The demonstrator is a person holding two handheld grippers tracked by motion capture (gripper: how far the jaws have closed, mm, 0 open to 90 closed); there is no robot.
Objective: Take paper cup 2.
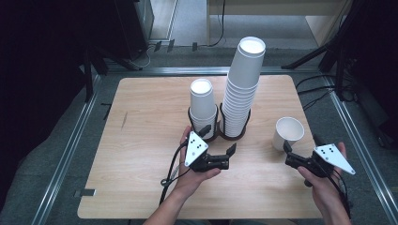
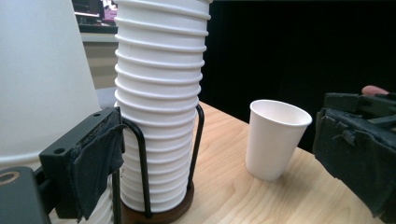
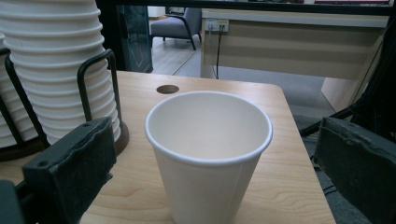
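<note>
Ahead of the left gripper (image 1: 219, 151), whose jaws stand wide apart and empty, rise the short stack (image 1: 203, 108) and the tall stack (image 1: 241, 89) of upturned cups in their wire holders; a careless sweep here could tip the leaning tall stack. Farther right, the single cup (image 3: 208, 154) stands upright on the table (image 1: 141, 154), just ahead of and centred between the right gripper's (image 1: 287, 149) wide-open, empty jaws. Closing too hard would likely crush its thin wall, or an off-centre nudge could knock it over.

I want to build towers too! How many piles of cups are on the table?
2: a short pile in the left holder and a tall pile in the right holder. One single cup stands alone, right of them.
</note>
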